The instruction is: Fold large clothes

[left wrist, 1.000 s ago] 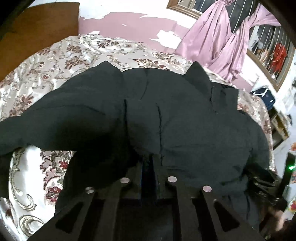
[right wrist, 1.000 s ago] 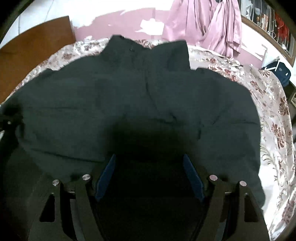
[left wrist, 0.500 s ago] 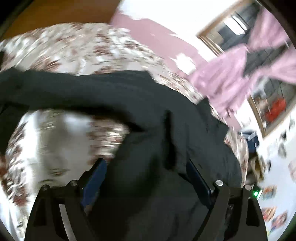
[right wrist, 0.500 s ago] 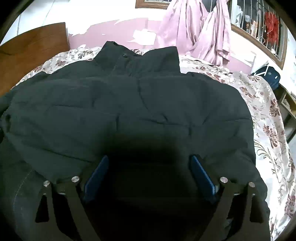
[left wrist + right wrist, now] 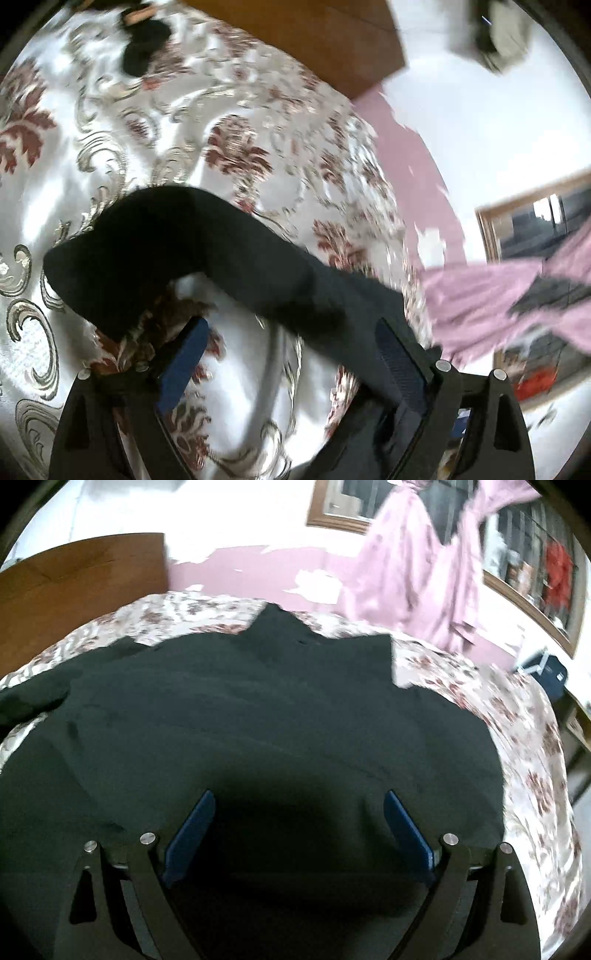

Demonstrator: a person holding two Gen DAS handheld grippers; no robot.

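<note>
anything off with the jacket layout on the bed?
One sleeve of the black padded jacket sticks out sideways onto the floral bedspread, bent and partly raised rather than folded in. The jacket body lies flat, collar toward the headboard. No damage visible.

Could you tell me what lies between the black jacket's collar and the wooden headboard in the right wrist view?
Only the floral bedspread lies between the black jacket and the wooden headboard there.

My left gripper point(image 5: 291, 341) and right gripper point(image 5: 297, 814) look alike: black angular finger frames with cut-out slots, round silver screw heads, and flat blue pads point(image 5: 190, 834) lining the insides.
</note>
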